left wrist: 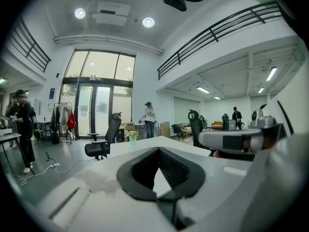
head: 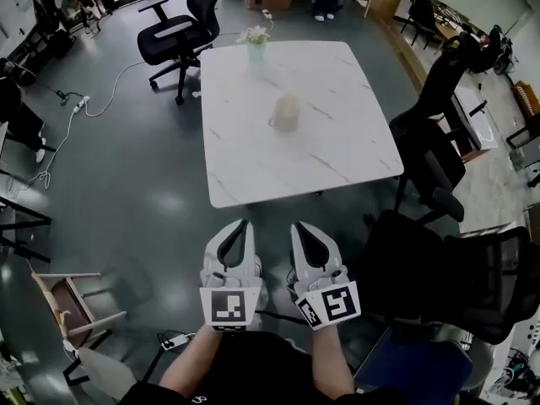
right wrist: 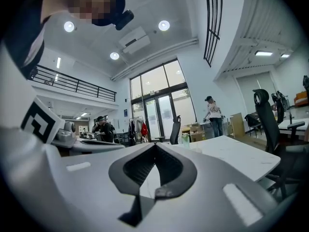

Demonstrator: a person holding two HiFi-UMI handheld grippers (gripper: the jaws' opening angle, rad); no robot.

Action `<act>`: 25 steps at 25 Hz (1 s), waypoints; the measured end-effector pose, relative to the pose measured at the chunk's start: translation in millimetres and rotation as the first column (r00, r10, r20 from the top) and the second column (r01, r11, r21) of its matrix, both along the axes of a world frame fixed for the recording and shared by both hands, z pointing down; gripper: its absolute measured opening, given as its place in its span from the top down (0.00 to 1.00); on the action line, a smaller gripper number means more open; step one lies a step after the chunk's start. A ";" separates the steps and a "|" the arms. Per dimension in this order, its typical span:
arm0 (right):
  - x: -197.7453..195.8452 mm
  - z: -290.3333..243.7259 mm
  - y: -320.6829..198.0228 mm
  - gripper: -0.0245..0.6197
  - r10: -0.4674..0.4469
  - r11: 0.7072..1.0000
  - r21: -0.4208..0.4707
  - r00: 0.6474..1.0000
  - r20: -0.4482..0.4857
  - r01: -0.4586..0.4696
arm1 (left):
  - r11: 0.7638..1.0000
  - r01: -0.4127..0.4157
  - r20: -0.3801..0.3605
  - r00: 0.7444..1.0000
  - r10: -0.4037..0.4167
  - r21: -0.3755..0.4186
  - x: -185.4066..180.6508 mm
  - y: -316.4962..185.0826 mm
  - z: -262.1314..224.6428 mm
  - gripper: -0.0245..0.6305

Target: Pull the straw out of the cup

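Head view, looking steeply down: a white marble table (head: 337, 142) stands on a grey floor. A beige cup (head: 285, 112), blurred, sits near the table's middle. The straw cannot be made out. A pale green cup (head: 256, 47) with something white on top stands at the far edge, and a black office chair (head: 173, 32) is beyond the far left corner. Near the bottom, the left gripper (head: 245, 224) and right gripper (head: 297, 225) are side by side over the floor, short of the table's near edge and well apart from the beige cup. Only this view shows that cup.

Left gripper view: the jaw tips meet with nothing between them. Past them are the tabletop and the green cup. A person (left wrist: 148, 120) stands near tall glass doors, which the head view does not show.

Right gripper view: its jaws are also pressed together and empty. The table stretches off to the right, and a second person (right wrist: 101, 128) stands far left.
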State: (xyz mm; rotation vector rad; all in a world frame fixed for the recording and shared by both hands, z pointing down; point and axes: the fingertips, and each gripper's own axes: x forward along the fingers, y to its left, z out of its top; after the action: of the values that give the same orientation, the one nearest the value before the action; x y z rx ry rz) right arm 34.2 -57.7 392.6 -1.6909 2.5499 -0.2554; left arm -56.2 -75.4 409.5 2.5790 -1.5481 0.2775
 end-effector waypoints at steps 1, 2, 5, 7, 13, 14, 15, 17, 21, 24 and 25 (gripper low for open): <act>0.0 -1.9 -14.0 0.96 0.003 1.000 -0.005 1.000 -0.002 -0.003 | 1.000 -0.015 0.008 1.000 0.015 0.004 2.4 -14.9 -1.6 0.96; 0.7 -4.3 -27.3 0.96 0.007 1.000 -0.007 1.000 -0.004 -0.007 | 0.999 -0.034 0.023 0.999 0.034 0.016 5.0 -29.3 -3.6 0.96; 8.2 -11.5 -55.4 0.96 0.027 1.000 -0.013 1.000 -0.009 -0.027 | 0.998 -0.066 0.028 0.998 0.065 0.025 15.0 -61.3 -10.0 0.96; 16.7 -13.7 -63.6 0.96 0.047 0.999 -0.022 0.999 -0.013 -0.047 | 0.998 -0.062 -0.005 0.998 0.062 -0.007 22.9 -72.7 -11.0 0.96; 44.4 -19.5 -80.0 0.96 0.079 0.996 -0.038 0.997 -0.021 -0.080 | 0.996 -0.092 -0.036 0.995 0.091 -0.010 50.5 -95.8 -17.8 0.96; 45.4 -20.7 -84.1 0.96 0.072 0.997 -0.038 0.997 -0.020 -0.073 | 0.995 -0.095 -0.032 0.995 0.094 -0.005 53.3 -99.4 -19.1 0.96; 45.5 -21.5 -89.2 0.96 0.064 0.997 -0.038 0.998 -0.017 -0.064 | 0.996 -0.094 -0.029 0.995 0.094 -0.001 55.1 -103.5 -19.9 0.96; 44.9 -20.6 -102.4 0.96 0.046 0.998 -0.042 0.999 -0.009 -0.046 | 0.997 -0.079 -0.031 0.996 0.079 -0.006 56.6 -112.8 -20.1 0.96; 50.5 -10.9 -131.7 0.96 0.016 0.997 -0.074 1.000 -0.003 -0.017 | 0.998 -0.054 -0.006 0.999 0.054 -0.018 57.6 -130.3 -11.0 0.96; 57.2 -1.9 -154.4 0.96 0.005 0.996 -0.094 1.000 0.010 -0.004 | 0.999 -0.025 0.000 1.000 0.025 -0.037 57.2 -143.6 -2.6 0.96; 59.3 1.6 -161.0 0.96 0.003 0.995 -0.101 1.000 0.012 -0.002 | 0.999 -0.011 -0.008 1.000 0.011 -0.052 56.9 -146.7 1.0 0.96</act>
State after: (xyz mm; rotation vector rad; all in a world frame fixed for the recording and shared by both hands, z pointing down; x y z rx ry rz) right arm 93.6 -218.7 394.2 -1.7197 2.5670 -0.4005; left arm 0.6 -222.1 410.6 2.5469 -1.5040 0.3046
